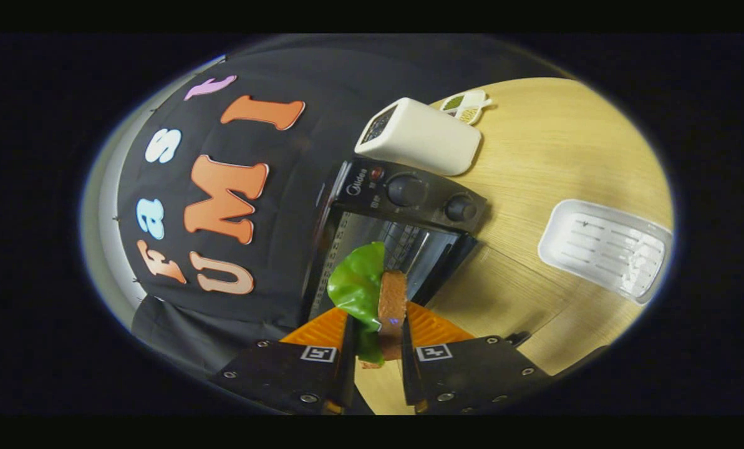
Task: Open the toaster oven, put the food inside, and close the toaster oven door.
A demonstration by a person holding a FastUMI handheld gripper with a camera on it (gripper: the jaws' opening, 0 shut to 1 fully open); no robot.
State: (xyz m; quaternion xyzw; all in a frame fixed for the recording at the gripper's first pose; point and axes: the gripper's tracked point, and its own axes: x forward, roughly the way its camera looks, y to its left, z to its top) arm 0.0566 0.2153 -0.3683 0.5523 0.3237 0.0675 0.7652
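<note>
— Where was the food (381,299)?
— Pinched between your gripper (376,340)'s two fingers, the green leaf and brown slice standing on edge, both fingers pressing it.
— And beyond them?
— The toaster oven (403,231) stood just ahead with its door (449,265) open; a white box (421,137) sat behind it, a white tray (605,249) near the table (552,162) edge.

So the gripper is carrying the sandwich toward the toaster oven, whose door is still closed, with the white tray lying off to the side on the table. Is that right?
Not quite: the door is open. In the gripper view the toaster oven shows its rack inside, with the door dropped down. The rest holds: the gripper is shut on the sandwich, just short of the opening, and the white tray lies aside on the table.
</note>
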